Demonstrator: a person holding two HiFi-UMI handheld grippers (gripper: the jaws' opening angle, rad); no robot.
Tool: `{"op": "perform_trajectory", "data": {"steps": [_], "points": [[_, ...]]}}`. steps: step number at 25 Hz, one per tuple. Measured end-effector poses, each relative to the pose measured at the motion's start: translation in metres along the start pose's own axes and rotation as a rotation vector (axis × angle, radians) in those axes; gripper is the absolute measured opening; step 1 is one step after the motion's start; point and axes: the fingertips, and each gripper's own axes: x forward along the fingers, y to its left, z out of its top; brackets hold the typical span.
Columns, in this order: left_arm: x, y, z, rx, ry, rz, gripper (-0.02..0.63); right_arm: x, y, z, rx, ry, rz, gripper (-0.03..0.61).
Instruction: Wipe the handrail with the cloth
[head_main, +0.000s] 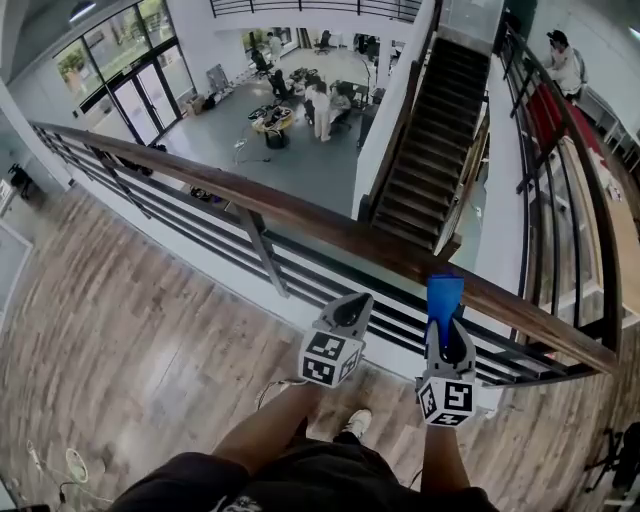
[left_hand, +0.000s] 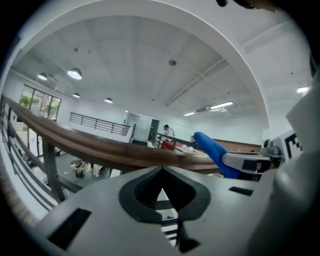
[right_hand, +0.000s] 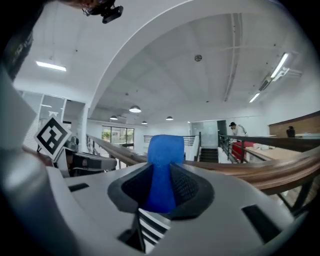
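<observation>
Right hand-held gripper (head_main: 447, 338) is clamped on the blue cloth (head_main: 444, 296), which pokes up at the right stretch of the wooden handrail (head_main: 300, 215). Left hand-held gripper (head_main: 347, 312) is closed on nothing, just beside it. Wiping looks about to begin: next, press the cloth onto the rail top and slide it along.

Handrail (head_main: 300, 218) close ahead, open above

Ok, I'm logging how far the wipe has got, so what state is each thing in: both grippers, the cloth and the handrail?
Left gripper: shut, empty, near the handrail.
Right gripper: shut on the cloth.
Cloth: blue, clamped, free end sticking up past the jaws at the rail; contact unclear.
Handrail: wooden, nothing else on it.
</observation>
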Motion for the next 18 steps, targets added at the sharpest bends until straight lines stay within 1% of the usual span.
{"op": "perform_trajectory", "data": {"steps": [2, 4, 8, 10, 12, 14, 18], "points": [[-0.023, 0.053, -0.011, -0.052, -0.006, 0.083, 0.003, 0.030, 0.051, -0.011, 0.001, 0.001, 0.070, 0.109], [-0.043, 0.102, -0.021, -0.078, -0.009, 0.150, 0.003, 0.064, 0.098, -0.030, 0.002, 0.037, 0.118, 0.109], [-0.074, 0.189, -0.037, -0.064, -0.001, 0.253, 0.003, 0.143, 0.186, -0.081, 0.005, 0.189, 0.189, 0.109], [-0.087, 0.227, -0.040, -0.055, -0.007, 0.284, 0.003, 0.180, 0.228, -0.099, 0.009, 0.245, 0.223, 0.107], [-0.098, 0.258, -0.041, -0.046, -0.016, 0.292, 0.003, 0.215, 0.261, -0.109, 0.009, 0.275, 0.230, 0.107], [-0.107, 0.289, -0.044, -0.044, -0.015, 0.305, 0.003, 0.251, 0.287, -0.118, 0.013, 0.298, 0.219, 0.107], [-0.119, 0.355, -0.051, -0.035, 0.003, 0.365, 0.003, 0.324, 0.329, -0.136, 0.017, 0.342, 0.177, 0.106]]}}
